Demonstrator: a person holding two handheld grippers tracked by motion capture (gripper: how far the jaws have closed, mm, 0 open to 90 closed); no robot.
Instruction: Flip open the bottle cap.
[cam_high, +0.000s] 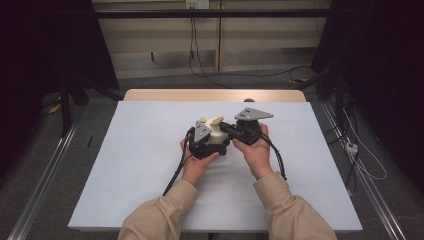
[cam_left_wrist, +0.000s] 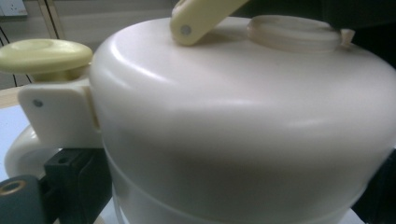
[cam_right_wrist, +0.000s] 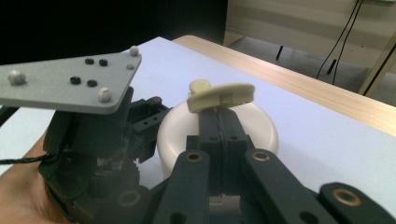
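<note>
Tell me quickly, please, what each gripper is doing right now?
Left gripper: against the cream pot, apparently clamping its body; jaws not clear enough to tell.
Right gripper: shut on the pot's yellow handle.

My black left gripper (cam_high: 209, 145) carries a grey plate; the jug (cam_left_wrist: 243, 126) beside it is cream, its lever (cam_right_wrist: 221, 96) pale yellow, on the light blue table (cam_high: 140, 150).
</note>
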